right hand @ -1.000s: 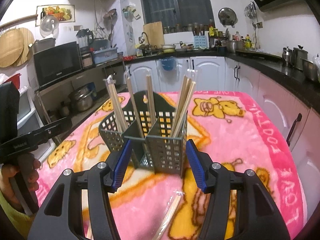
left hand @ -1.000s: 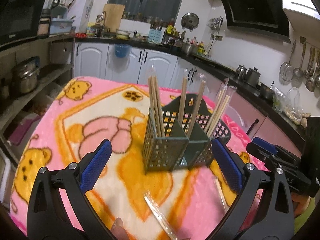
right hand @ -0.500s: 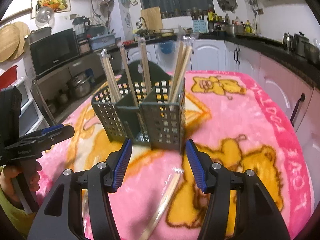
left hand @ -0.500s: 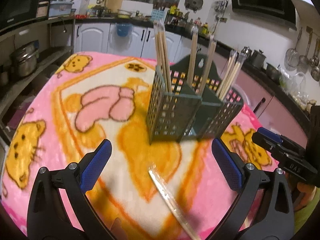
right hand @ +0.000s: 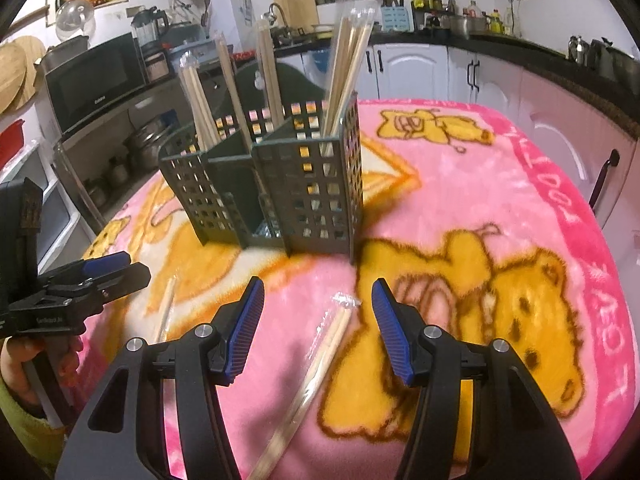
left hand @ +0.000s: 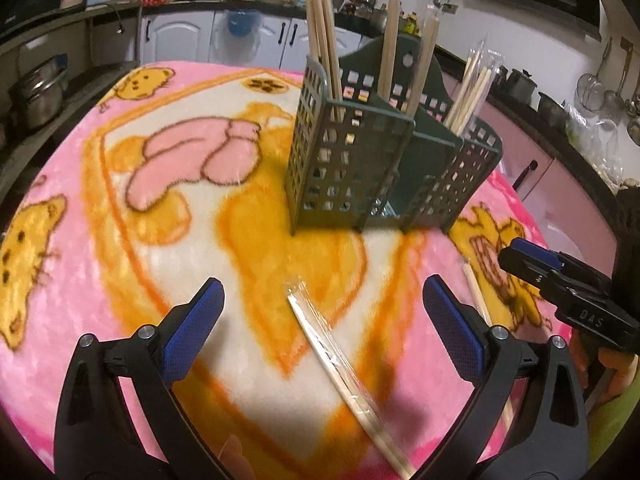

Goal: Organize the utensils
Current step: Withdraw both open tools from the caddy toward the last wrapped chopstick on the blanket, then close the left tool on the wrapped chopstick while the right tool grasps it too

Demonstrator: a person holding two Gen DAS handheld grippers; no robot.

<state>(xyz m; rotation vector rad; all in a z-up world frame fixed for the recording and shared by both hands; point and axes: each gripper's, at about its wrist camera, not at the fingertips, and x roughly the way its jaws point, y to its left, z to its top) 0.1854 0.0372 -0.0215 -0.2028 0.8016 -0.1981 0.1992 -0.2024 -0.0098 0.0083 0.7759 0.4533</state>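
Both jaws are held apart, empty: the left hand-held gripper (left hand: 322, 316) wide, the right hand-held gripper (right hand: 318, 320) narrower. A wrapped chopstick pair (right hand: 316, 372) is seen lying on the table (right hand: 520, 184) under each, before the green holder (right hand: 276, 184).

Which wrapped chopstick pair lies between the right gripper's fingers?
The wrapped pair lying flat on the blanket, running toward the right gripper. The other loose pair lies nearer the left gripper; the rest stand in the holder.

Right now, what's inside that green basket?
Wrapped chopsticks stand upright in the basket, spread over its compartments. Their lower ends and the compartment floors are mostly hidden behind the perforated walls.
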